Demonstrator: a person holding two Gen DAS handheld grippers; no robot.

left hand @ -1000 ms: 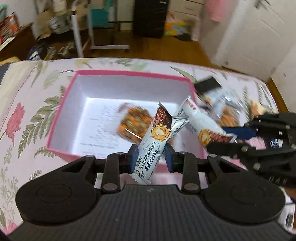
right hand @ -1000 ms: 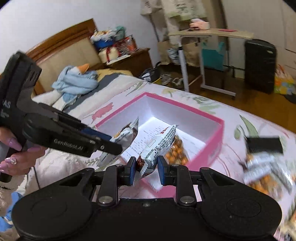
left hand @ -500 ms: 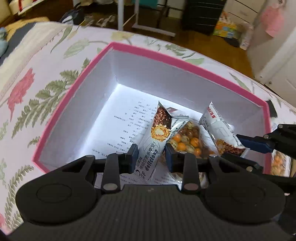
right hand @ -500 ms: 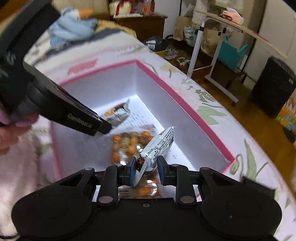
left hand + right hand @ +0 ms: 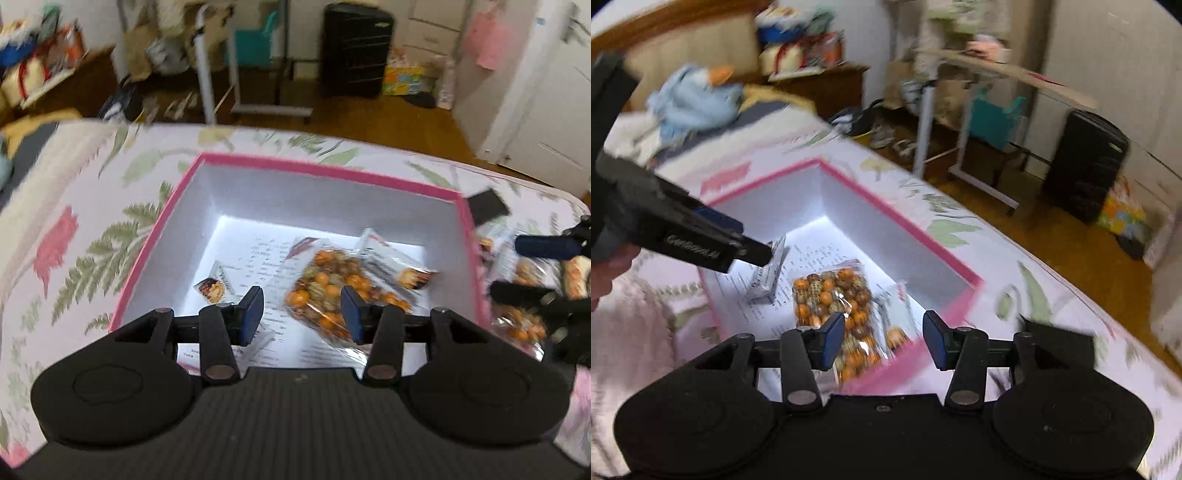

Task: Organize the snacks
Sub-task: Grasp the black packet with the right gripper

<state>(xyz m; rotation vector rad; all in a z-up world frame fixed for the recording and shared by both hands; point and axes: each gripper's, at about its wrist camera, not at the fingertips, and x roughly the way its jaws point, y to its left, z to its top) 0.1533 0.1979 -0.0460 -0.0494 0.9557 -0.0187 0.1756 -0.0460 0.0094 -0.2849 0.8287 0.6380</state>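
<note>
A pink-rimmed white box sits on the floral bedspread. Inside lie a clear bag of orange and brown nuts and two white snack bars: one at the left, one at the right over the bag. My left gripper is open and empty above the box's near side. My right gripper is open and empty over the box's near corner; it also shows in the left wrist view. My left gripper also shows in the right wrist view.
More snack packets and a black item lie on the bedspread right of the box. Beyond the bed are a rolling side table, a black suitcase and a wooden floor. A blue plush toy lies near the headboard.
Both grippers have opened and let go of their snack bars, which now lie in the box. Both grippers have pulled back and up from the box.
</note>
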